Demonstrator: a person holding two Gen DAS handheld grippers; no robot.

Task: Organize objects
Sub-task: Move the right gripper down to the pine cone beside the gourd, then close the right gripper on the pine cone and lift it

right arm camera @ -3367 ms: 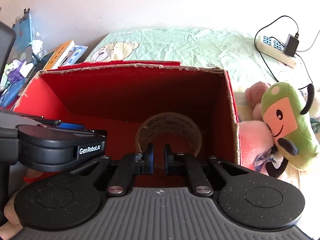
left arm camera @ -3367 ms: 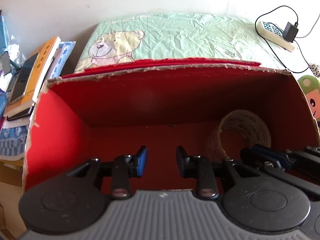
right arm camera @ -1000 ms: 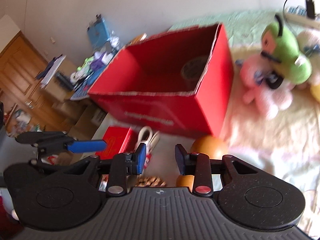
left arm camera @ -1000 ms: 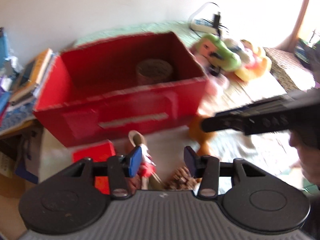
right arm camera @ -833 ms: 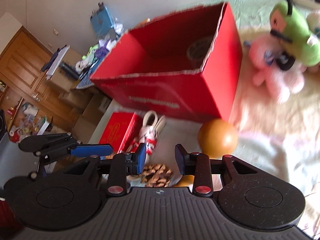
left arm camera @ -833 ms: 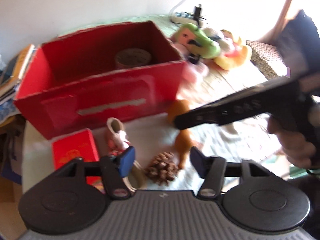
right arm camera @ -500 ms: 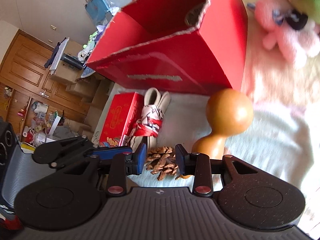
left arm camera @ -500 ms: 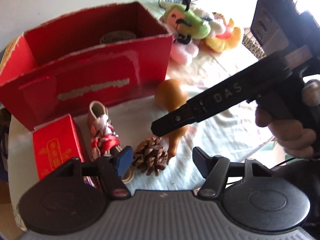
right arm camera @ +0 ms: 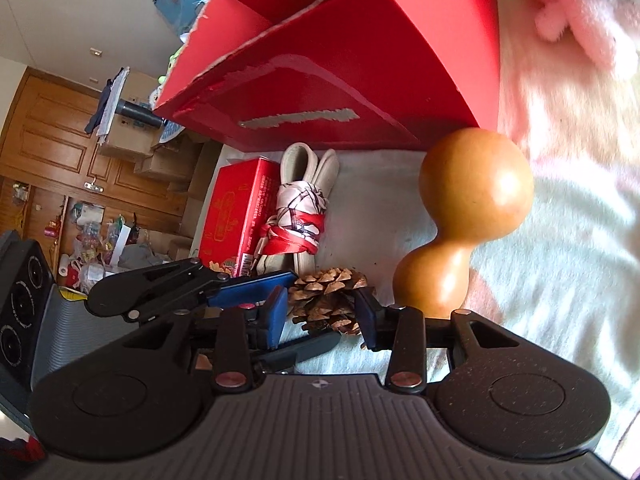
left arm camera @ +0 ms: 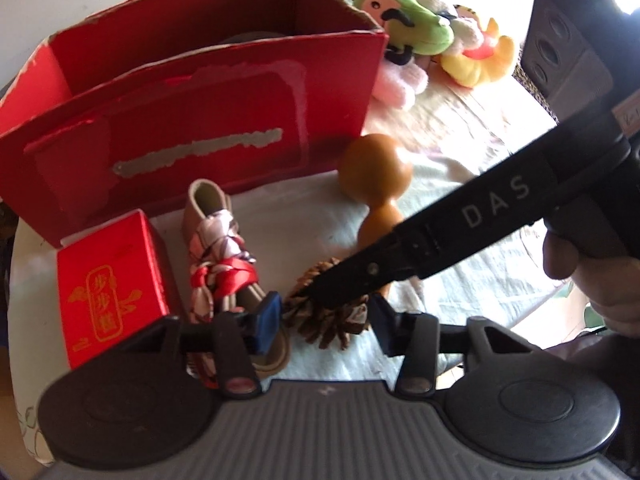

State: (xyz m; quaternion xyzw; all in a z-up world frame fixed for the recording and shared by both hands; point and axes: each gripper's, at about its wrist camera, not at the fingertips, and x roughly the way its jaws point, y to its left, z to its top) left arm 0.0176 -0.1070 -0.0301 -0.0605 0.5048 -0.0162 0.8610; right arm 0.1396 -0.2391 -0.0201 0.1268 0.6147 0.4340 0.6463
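Both tongs over the pine cone

Your left tongs (left arm camera: 325, 322) are closing and your right tongs (right arm camera: 322, 314) opening around the pine cone (right arm camera: 330, 300), neither gripping it yet.

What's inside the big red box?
Looking over the wall of the big red box, only a dark round shape peeks up. What it is can't be told, and the box's floor stays hidden behind that wall.

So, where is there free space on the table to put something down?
Bare cloth lies right of the gourd, toward the plush toys. In front of the red box it is crowded: small red carton, wrapped shoes, pine cone, both grippers.
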